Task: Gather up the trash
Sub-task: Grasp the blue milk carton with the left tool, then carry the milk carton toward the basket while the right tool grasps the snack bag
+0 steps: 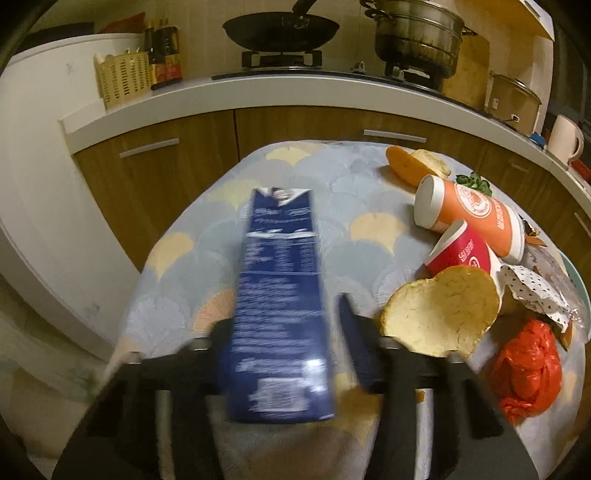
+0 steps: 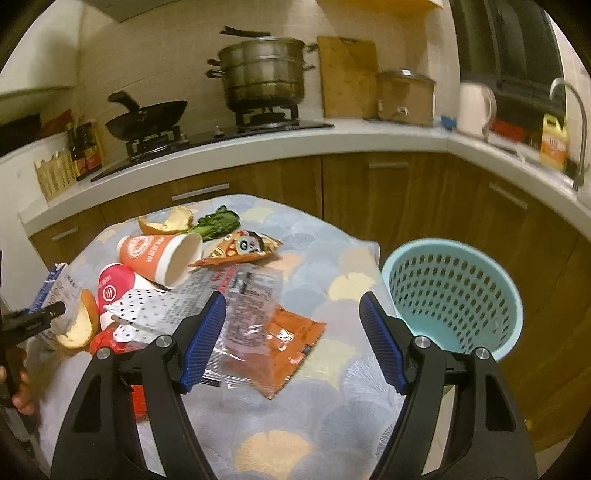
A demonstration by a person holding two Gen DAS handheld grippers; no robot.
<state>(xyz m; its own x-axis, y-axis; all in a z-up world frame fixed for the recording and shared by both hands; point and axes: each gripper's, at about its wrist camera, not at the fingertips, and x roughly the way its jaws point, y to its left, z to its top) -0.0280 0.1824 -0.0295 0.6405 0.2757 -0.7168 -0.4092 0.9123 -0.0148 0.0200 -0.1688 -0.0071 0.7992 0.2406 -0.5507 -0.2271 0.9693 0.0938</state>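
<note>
A blue milk carton [image 1: 277,295] lies along my left gripper [image 1: 280,332], lengthwise over the patterned tablecloth [image 1: 351,206]; the picture is blurred and the right finger [image 1: 351,339] stands a little off the carton, so the grip is unclear. The carton's end [image 2: 51,284] and the left gripper [image 2: 33,317] show at the far left of the right wrist view. My right gripper [image 2: 291,325] is open and empty above an orange-and-clear snack wrapper [image 2: 266,332]. A light blue perforated basket [image 2: 454,295] stands at the table's right edge.
Trash lies on the table: an orange cup [image 2: 159,254], a red cup [image 2: 114,288], bread pieces [image 1: 439,310] [image 2: 166,221], a red plastic bag [image 1: 524,373], a dotted wrapper [image 2: 136,302], a printed snack bag [image 2: 240,247], greens [image 2: 218,223]. Kitchen counter with wok [image 1: 280,29] and steamer pot [image 2: 262,74] behind.
</note>
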